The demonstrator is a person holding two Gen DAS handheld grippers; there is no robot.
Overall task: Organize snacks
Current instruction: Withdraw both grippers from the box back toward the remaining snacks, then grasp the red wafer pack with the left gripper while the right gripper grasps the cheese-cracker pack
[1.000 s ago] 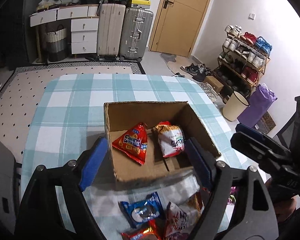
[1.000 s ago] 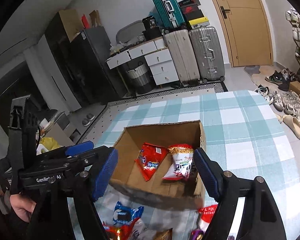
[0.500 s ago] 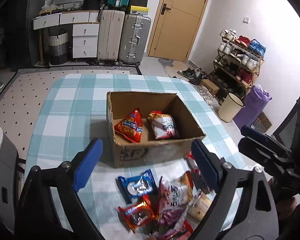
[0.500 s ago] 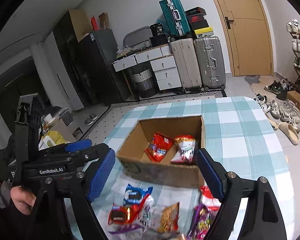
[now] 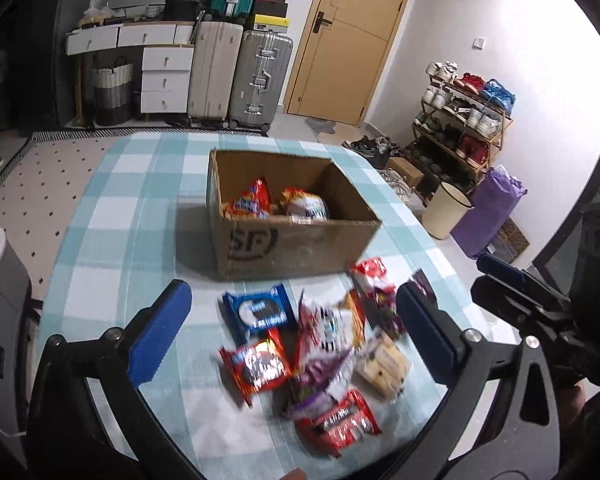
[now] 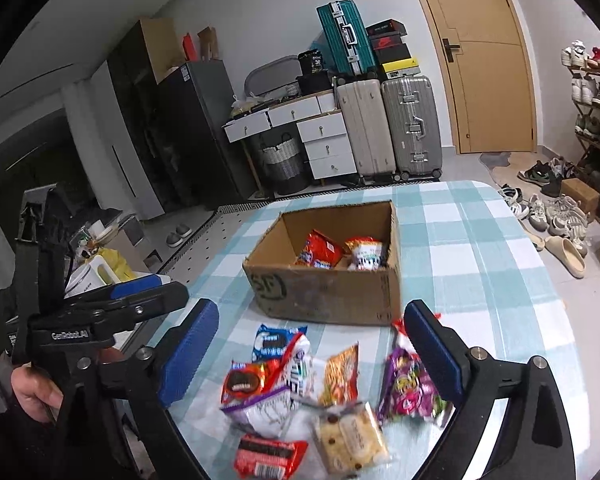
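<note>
Both of my tongs are spreading wider right now with nothing between their blue pads. My left gripper [image 5: 290, 330] hangs over the near end of the table, its fingers framing a loose heap of snack packets. My right gripper [image 6: 314, 354] hangs over the same heap from the right side, and I can see the left tool and the hand [image 6: 32, 390] holding it at the left edge of that view.

Between the left pads lie a blue sandwich-cookie packet [image 5: 258, 312], and nearer to me a red cookie packet [image 5: 256, 368], a purple wrapped pack [image 5: 320, 384] and another red pack [image 5: 340, 426] at the nearest edge. A pale square biscuit pack [image 5: 384, 364] sits to the right of them, beside an orange crisp packet [image 6: 342, 368]. A purple candy bag [image 6: 406, 390] lies just inside the right pad of my right tool. The packets overlap and are blurred, so I cannot tell their exact count.

Beyond the heap stands an open brown cardboard box [image 5: 296, 246], just far of the packets. Inside it rest a red snack bag [image 5: 252, 200] on the left and a white-and-red snack bag [image 5: 306, 206] on the right. Everything stands on the teal-and-white checked tablecloth [image 5: 128, 216].
</note>
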